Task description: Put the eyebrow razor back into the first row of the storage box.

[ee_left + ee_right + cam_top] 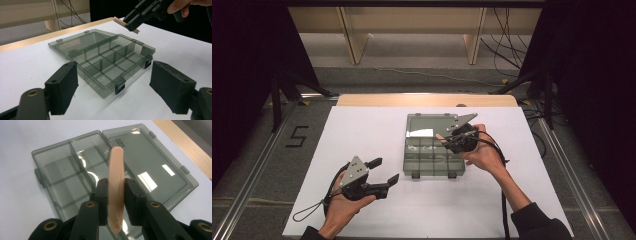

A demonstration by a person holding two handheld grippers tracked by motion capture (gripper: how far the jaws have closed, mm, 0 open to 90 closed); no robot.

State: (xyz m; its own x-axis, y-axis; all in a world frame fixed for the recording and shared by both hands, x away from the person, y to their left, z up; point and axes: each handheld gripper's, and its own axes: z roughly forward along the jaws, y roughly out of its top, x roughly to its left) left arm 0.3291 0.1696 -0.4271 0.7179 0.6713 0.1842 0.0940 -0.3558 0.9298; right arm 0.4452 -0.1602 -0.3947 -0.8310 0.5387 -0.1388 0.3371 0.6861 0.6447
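The right claw (116,192) is gripping a flat, peach-coloured stick (115,182) between its jaws, holding it in the air above the open grey plastic box (432,150); the box is lying on the white table (362,130), lid folded back; the left claw (384,172) is hovering near the box, jaws spread wide, holding nothing.

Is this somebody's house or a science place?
Probably a lab or test room. A white table sits between dark curtains, loose cables lie on the floor, and a 5 is taped down.
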